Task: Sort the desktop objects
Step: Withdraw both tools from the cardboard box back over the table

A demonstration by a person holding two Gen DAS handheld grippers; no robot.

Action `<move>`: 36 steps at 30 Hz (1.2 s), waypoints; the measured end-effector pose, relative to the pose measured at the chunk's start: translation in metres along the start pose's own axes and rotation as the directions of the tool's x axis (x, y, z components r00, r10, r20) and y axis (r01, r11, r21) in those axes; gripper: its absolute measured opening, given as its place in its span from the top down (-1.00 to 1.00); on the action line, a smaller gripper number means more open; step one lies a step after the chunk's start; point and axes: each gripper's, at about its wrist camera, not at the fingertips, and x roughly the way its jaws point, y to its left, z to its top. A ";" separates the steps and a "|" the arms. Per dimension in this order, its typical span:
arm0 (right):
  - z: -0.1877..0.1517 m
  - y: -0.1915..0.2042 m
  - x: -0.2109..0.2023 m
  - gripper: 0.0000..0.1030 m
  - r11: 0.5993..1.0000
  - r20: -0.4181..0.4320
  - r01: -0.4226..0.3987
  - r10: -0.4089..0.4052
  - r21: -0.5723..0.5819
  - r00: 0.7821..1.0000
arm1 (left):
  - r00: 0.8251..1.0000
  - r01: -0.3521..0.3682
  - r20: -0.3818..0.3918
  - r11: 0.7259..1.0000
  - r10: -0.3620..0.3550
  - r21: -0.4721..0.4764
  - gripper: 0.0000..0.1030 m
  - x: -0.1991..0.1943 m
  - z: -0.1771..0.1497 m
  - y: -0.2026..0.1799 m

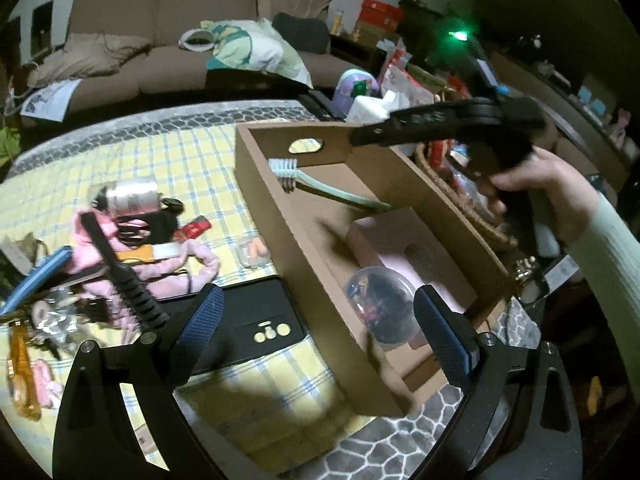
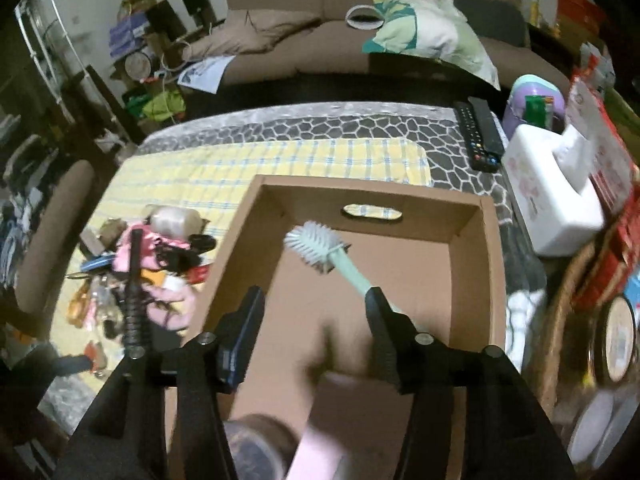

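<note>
Far left, on the yellow check cloth (image 1: 192, 152), a heap (image 1: 100, 264) of unsorted items is seen: pink fabric, a black baton (image 1: 120, 272) lying across it, a blue comb, a silver can, black hair ties. Most of it is judged light. The fabric is soft and will bunch, so it is best pinched at a thick fold. The baton is stiff; its ribbed handle is the likely place to grip.

Just beside the heap, a clear earplug case (image 1: 253, 251) and a black phone case (image 1: 248, 320) lie flat. The phone case is thin and probably slippery; an edge grip would be needed.

Left gripper (image 1: 316, 340): held low over the near edge of the box (image 1: 280, 200), fingers wide apart, nothing between them.

Centre, the cardboard box is open-topped with a hand slot in its far wall. Inside are a brush (image 2: 316, 248) with a mint handle, head toward the far wall; a pink block (image 1: 384, 236); and a clear ball (image 1: 380, 304) at the near end. The ball is judged hard, smooth and inclined to roll. The brush handle is stiff and the bristles soft, so mid-handle is the spot to hold.

Right gripper (image 2: 316, 336): above the box, fingers apart, empty. The brush handle passes behind the right finger; contact cannot be told, but no clamp is seen.

Right of the box, remotes (image 2: 480, 136) and a white tissue box (image 2: 552, 196) are noted.
</note>
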 end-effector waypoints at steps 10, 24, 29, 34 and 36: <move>-0.048 0.071 -0.067 -0.65 0.997 0.073 -0.067 0.069 -0.037 0.995 | 0.992 -0.115 0.053 0.993 0.117 -0.023 -0.96 -0.066 -0.008 0.013; -0.093 0.163 -0.087 -0.71 0.983 0.100 -0.178 0.174 0.033 0.980 | 0.964 -0.255 0.057 0.962 0.261 -0.099 -0.99 -0.148 -0.057 0.088; -0.107 0.199 -0.071 -0.72 0.979 0.094 -0.200 0.196 0.029 0.976 | 0.952 -0.302 0.012 0.943 0.306 -0.143 -1.00 -0.156 -0.085 0.133; -0.126 0.225 -0.042 -0.72 0.984 0.119 -0.174 0.168 0.039 0.979 | 0.939 -0.344 -0.024 0.927 0.344 -0.149 -1.00 -0.142 -0.109 0.158; -0.134 0.234 -0.030 -0.72 0.988 0.123 -0.151 0.146 0.029 0.982 | 0.934 -0.357 -0.048 0.925 0.353 -0.134 -1.00 -0.126 -0.117 0.165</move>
